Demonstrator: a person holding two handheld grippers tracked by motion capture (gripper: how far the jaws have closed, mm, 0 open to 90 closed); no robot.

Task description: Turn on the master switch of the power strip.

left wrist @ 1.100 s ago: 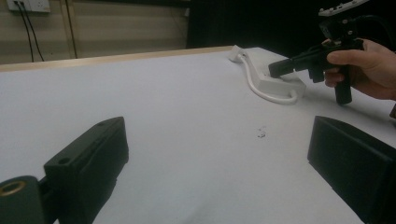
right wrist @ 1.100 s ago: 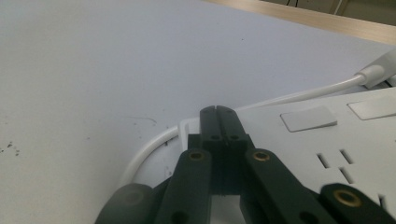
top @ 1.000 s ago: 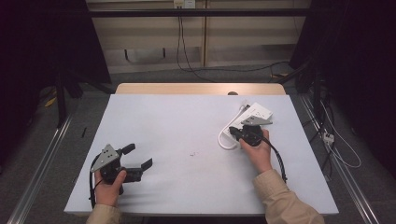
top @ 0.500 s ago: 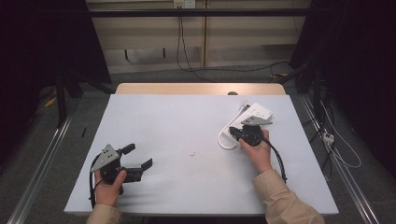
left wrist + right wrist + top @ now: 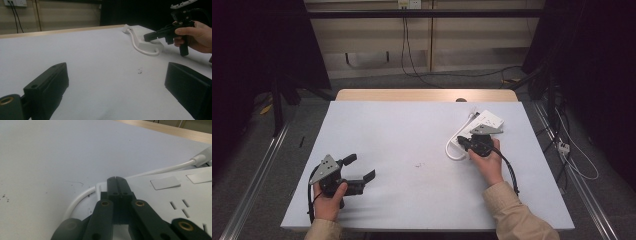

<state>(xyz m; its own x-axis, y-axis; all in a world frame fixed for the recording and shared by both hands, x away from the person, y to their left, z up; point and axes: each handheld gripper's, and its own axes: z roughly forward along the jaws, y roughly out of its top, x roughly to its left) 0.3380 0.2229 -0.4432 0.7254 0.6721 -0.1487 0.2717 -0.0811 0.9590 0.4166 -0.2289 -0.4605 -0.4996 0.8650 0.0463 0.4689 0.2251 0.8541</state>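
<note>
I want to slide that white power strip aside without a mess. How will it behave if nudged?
The flat white plastic power strip will probably slide readily on the smooth white table and not tip, since it lies low. Its looped white cable looks springy, so it may drag and swing the strip round.

White-topped table [image 5: 412,145], a white power strip [image 5: 488,120] with looped cable [image 5: 451,149] at its far right.

A lab: black curtains [image 5: 257,45] (both sides) flank a bare white table [image 5: 412,140]; floor cables [image 5: 452,75].
</note>
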